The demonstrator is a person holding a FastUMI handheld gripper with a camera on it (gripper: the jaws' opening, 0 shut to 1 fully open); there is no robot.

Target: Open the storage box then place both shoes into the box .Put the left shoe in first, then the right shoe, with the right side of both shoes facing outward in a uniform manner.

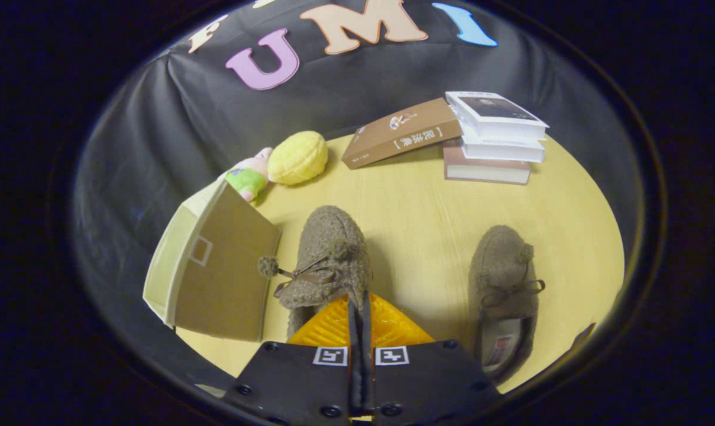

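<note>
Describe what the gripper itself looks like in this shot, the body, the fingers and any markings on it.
The gripper has a dark, boxy body in two halves, each angled at its outer corner and dotted with round screw heads. Each half carries a small white square with a black fiducial-style marker near the middle seam. The two fingers are wedge-shaped with a ribbed, diagonally grooved surface, tapering forward. No cables or sleeve are visible.

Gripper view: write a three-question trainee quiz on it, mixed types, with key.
1. True or false: the claw is shut on the nearer shoe's heel edge.
2. Which side of that shoe is the box on? A) left B) right
3. Fill in: the brown book leans on a ___ of books.

Key: 1 true; 2 A; 3 stack
</note>
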